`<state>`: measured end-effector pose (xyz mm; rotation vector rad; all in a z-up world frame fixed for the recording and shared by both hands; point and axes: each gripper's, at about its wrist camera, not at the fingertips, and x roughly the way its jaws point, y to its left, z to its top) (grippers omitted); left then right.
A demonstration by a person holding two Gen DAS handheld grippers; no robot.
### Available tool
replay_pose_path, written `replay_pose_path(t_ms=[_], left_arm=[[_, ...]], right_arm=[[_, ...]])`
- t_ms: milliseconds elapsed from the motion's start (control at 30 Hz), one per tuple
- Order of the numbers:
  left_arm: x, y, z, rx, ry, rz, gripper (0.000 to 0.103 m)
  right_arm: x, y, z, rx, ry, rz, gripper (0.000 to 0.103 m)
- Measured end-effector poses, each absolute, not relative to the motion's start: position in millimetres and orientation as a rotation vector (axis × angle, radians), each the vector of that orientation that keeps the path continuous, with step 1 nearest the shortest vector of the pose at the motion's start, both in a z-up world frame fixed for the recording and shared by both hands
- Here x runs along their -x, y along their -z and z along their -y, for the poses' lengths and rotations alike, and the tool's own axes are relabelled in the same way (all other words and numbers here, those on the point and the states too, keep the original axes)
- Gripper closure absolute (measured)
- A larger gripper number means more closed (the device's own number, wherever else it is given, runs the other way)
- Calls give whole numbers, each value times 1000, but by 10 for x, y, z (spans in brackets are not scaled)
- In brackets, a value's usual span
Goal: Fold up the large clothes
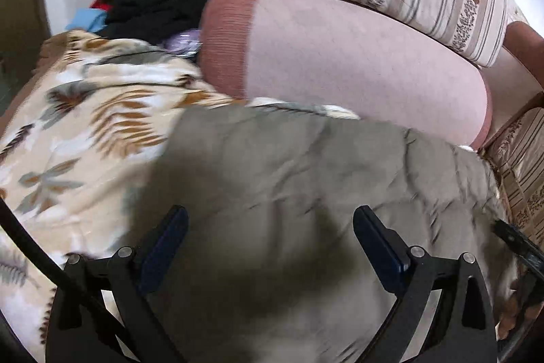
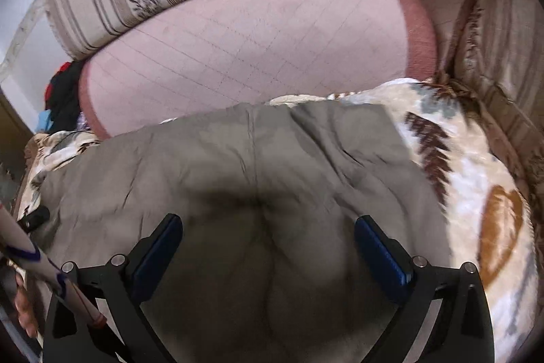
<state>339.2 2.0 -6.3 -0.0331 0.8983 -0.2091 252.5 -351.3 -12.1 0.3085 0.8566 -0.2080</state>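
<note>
My left gripper (image 1: 270,238) and right gripper (image 2: 268,247): jaws wide, empty, above the grey garment (image 2: 238,159) at lower centre on the patterned blanket (image 2: 476,179). Risk: pinching blanket with cloth.

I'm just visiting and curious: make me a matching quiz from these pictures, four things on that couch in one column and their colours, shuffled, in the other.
Things:
1. garment under the grippers
2. bolster cushion
3. blanket
4. heap of clothes in the corner

Colours:
A. pink with darker pink ends
B. black, red and light blue
C. grey-olive
D. cream with brown and grey leaves

Pairs: 1-C, 2-A, 3-D, 4-B
</note>
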Motion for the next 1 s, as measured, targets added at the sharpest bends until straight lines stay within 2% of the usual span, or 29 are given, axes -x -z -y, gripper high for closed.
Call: replay_pose_path(t_ms=[200, 300, 500, 667, 833, 933, 1000], left_arm=[[-3154, 323, -577, 1, 89, -934, 5], [-3096, 362, -778, -6, 28, -933, 5], [-2788, 99, -1113, 146, 140, -935, 5], [-2670, 349, -1399, 326, 296, -999, 5], [-2680, 726, -1437, 451, 460, -1051, 5], [-2795, 917, -1240, 553, 619, -1118, 5], [-2833, 957, -1009, 514, 575, -1137, 3]], right_arm=[[-1746, 248, 3699, -331, 271, -844, 0], [-1549, 442, 3835, -338, 344, -906, 0], [-1198, 486, 4139, -541, 335, -890, 0], [-1062, 625, 4245, -665, 249, -902, 0], [-1049, 890, 4235, -800, 140, -890, 0], [-1201, 1118, 4231, -909, 17, -906, 0], [-1282, 1204, 4242, -965, -7, -893, 0]])
